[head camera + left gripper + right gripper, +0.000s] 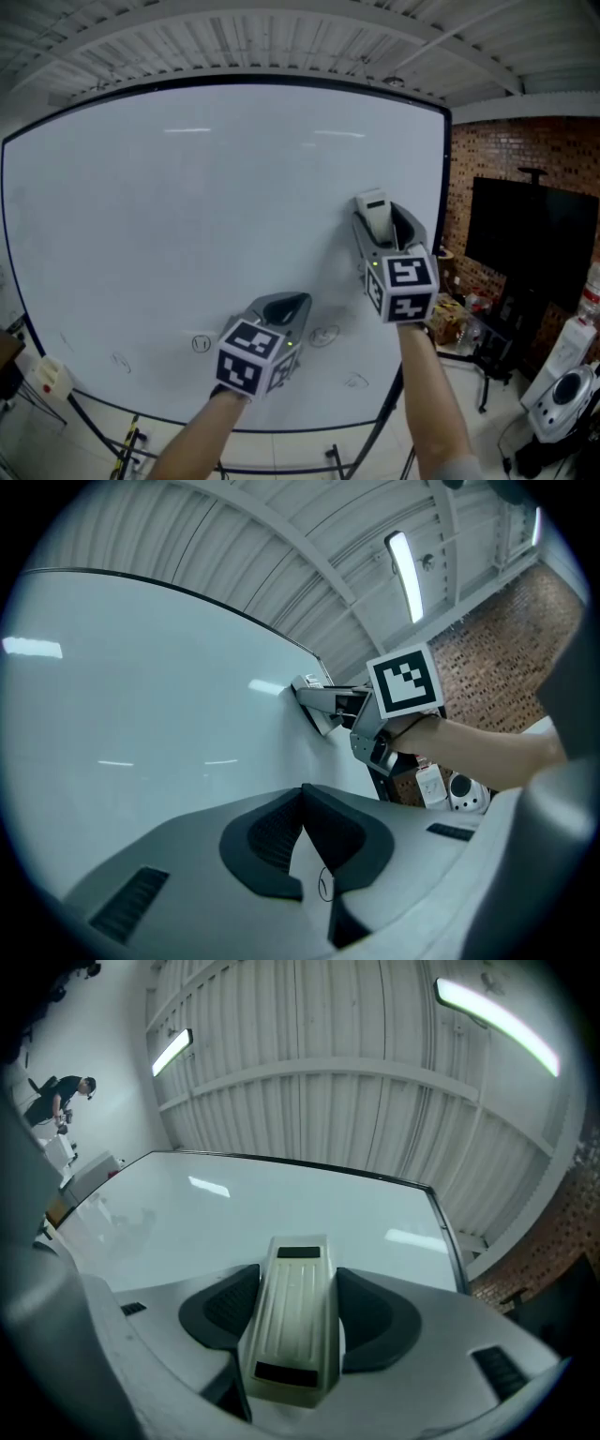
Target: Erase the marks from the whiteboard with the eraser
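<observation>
On the right side of the whiteboard [169, 244], the right gripper [382, 230] clamped the eraser [373, 206] against the surface while the left gripper [284, 307] was closed and empty; the faint marks [202, 343] lay lower, so flat, overlapping strokes downward seemed best.

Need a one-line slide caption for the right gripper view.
Right gripper clamps a pale eraser between its jaws, facing the whiteboard.

R gripper [386, 223] held up high, jaws clamped on both sides of eraser [292, 1326]; R forearm [433, 403] reaches up & fwd. L gripper [284, 307] sits lower, to the left, jaws closed tip-to-tip w/ nothing btwn; L forearm [187, 441] angles up from bottom edge. Grippers well apart.
</observation>
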`<state>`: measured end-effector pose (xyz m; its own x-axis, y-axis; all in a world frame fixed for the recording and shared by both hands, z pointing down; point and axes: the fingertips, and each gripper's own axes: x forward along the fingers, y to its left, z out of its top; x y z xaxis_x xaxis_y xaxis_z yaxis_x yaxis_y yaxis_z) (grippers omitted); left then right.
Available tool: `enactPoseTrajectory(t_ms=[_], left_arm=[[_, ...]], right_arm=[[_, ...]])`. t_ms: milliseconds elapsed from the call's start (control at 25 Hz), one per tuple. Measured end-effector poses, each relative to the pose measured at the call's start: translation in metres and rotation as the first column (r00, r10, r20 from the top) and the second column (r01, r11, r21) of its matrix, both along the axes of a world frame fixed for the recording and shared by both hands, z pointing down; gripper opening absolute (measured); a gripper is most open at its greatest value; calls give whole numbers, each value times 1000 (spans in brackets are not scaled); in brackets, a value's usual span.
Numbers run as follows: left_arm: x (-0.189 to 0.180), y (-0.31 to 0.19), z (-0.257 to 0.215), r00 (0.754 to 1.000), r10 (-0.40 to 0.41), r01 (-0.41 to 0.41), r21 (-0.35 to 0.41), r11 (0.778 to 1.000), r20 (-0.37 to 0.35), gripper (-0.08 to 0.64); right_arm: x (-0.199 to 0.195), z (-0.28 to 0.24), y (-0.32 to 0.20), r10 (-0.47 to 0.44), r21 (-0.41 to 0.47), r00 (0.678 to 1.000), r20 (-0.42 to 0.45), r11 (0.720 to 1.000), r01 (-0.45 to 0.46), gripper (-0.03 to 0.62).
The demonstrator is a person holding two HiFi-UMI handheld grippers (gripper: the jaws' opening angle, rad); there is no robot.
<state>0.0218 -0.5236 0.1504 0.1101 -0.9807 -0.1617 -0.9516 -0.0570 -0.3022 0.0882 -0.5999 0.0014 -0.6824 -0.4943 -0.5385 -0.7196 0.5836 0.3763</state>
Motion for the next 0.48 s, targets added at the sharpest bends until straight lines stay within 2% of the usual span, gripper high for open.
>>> enactPoseTrajectory(t_ms=[200,480], left_arm=[[-8,6,-2,1000,-13,13,-4,1000,-2,0],[-3,5,1,1000,-10,10,-23,1000,12,0]], right_arm=[[-38,10,28,-33,32,998,-61,999,35,247],[-31,11,18,-75,-5,996,-48,997,75,250]])
